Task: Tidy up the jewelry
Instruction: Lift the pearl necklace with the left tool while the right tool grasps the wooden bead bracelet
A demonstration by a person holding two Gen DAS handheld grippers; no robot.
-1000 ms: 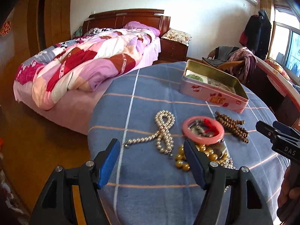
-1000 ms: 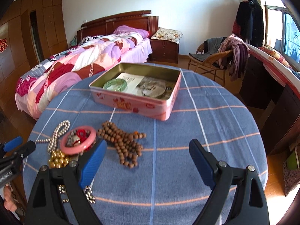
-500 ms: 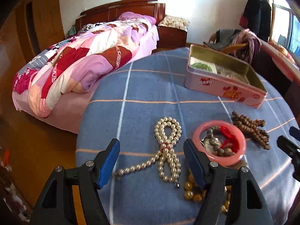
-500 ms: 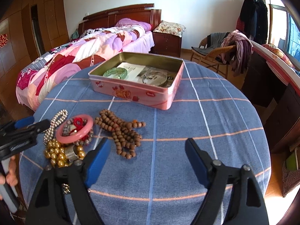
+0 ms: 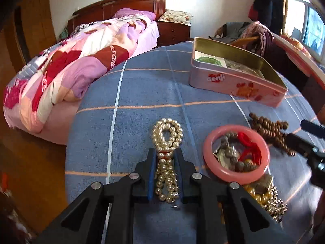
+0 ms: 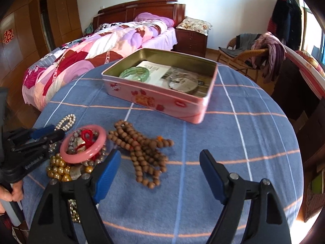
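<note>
On the blue-clothed round table [image 6: 243, 132] lies a white pearl necklace [image 5: 167, 131]. My left gripper [image 5: 165, 152] is closing on its lower strands, and the pads press the pearls from both sides. To its right a pink bangle [image 5: 235, 154] rests on a heap of mixed beads, and brown wooden beads [image 6: 140, 148] lie beyond it. My right gripper [image 6: 160, 153] hangs open just above the wooden beads with nothing held. The open pink tin [image 6: 162, 99] stands farther back and contains a green bangle [image 6: 134, 74].
Gold beads [image 6: 59, 168] and a chain lie by the table's near left edge. A bed [image 6: 101, 46] stands past the far left of the table. A wicker chair with clothes [image 6: 254, 55] is at the back right. A hand [image 6: 8, 193] grips the left tool's handle.
The left gripper moved forward over the pearl necklace and its jaws closed from wide open onto the strands. The right gripper narrowed slightly and shifted closer to the wooden beads.
</note>
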